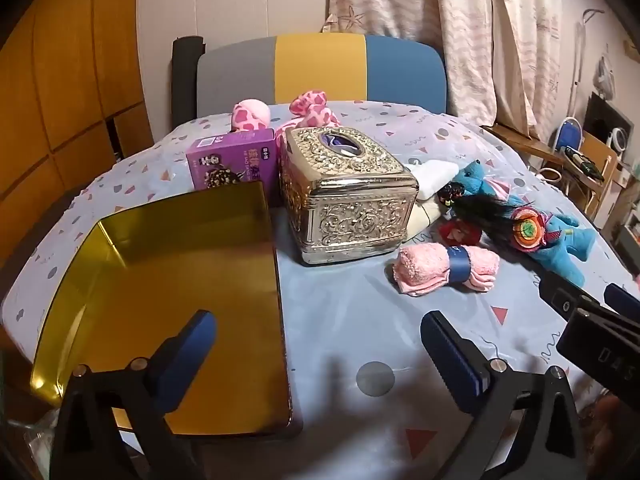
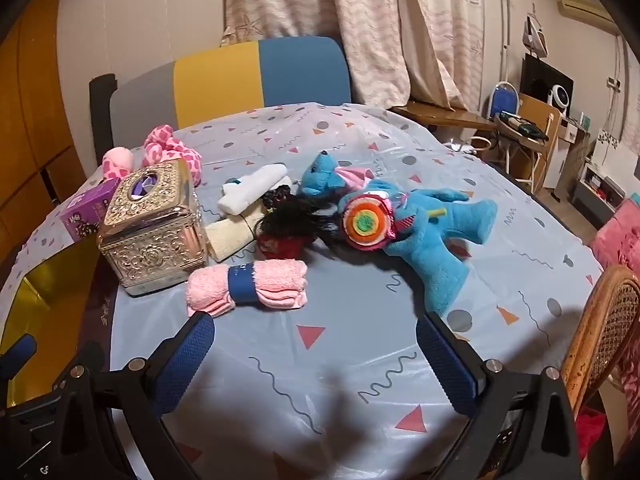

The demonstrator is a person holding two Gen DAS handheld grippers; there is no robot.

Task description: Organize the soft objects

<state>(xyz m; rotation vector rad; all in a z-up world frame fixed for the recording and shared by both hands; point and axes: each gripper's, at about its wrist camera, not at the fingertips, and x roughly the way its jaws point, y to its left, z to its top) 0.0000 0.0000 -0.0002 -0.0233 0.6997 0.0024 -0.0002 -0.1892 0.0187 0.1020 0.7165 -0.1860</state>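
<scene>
A rolled pink towel (image 1: 446, 267) with a blue band lies on the table; it also shows in the right wrist view (image 2: 250, 285). A blue plush bear (image 2: 432, 228) lies beyond it, with a round orange felt piece (image 2: 366, 222) and black hair (image 2: 296, 214) on it. A second blue bear (image 2: 324, 176), white cloths (image 2: 252, 192) and a pink spotted plush (image 1: 276, 114) lie further back. An open gold tin tray (image 1: 168, 300) lies at the left. My left gripper (image 1: 318, 354) is open and empty over the tray's right edge. My right gripper (image 2: 314, 354) is open and empty, just short of the pink towel.
An ornate silver tissue box (image 1: 346, 196) stands mid-table, with a purple carton (image 1: 234, 162) behind the tray. A grey, yellow and blue chair back (image 1: 320, 70) stands beyond the table. A wicker chair (image 2: 604, 320) is at the right edge. The right gripper's body shows in the left wrist view (image 1: 588, 312).
</scene>
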